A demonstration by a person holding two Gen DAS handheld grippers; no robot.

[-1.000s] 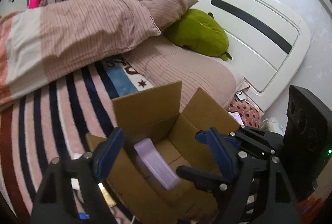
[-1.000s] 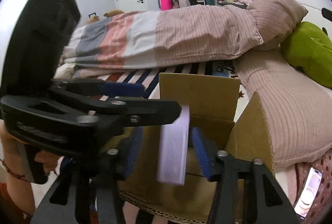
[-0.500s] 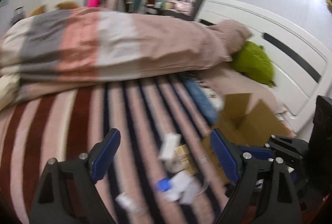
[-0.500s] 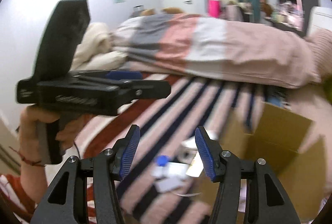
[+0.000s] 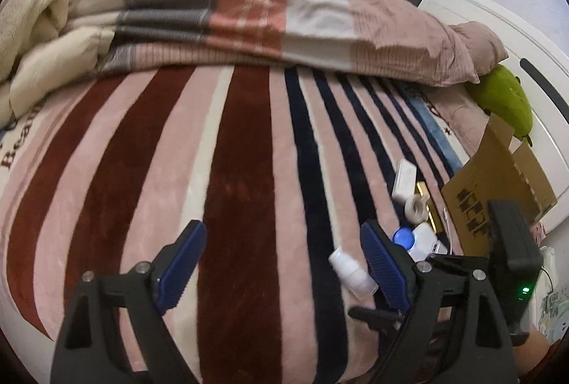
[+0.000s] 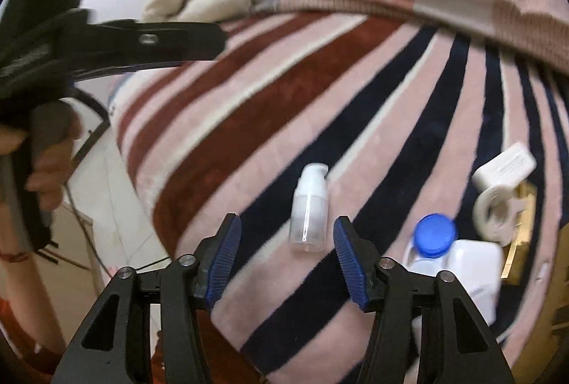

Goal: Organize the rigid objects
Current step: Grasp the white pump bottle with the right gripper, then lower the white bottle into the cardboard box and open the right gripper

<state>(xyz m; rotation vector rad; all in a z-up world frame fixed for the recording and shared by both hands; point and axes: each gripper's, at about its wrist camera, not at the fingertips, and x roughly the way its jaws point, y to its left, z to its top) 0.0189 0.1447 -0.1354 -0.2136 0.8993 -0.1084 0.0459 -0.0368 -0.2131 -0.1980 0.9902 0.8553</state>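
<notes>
Right in front of our right gripper [image 6: 286,256] lies the little clear pump bottle [image 6: 309,208], flat on the striped bed blanket [image 6: 270,121], long axis running straight away from us, cap at the far end. Our jaws are closing with nothing between them yet; the bottle sits just past the tips, a touch right of centre. Our left gripper [image 5: 281,265] is wide open over bare stripes, bottle by its right finger. Farther right we see the cardboard box [image 5: 498,185].
</notes>
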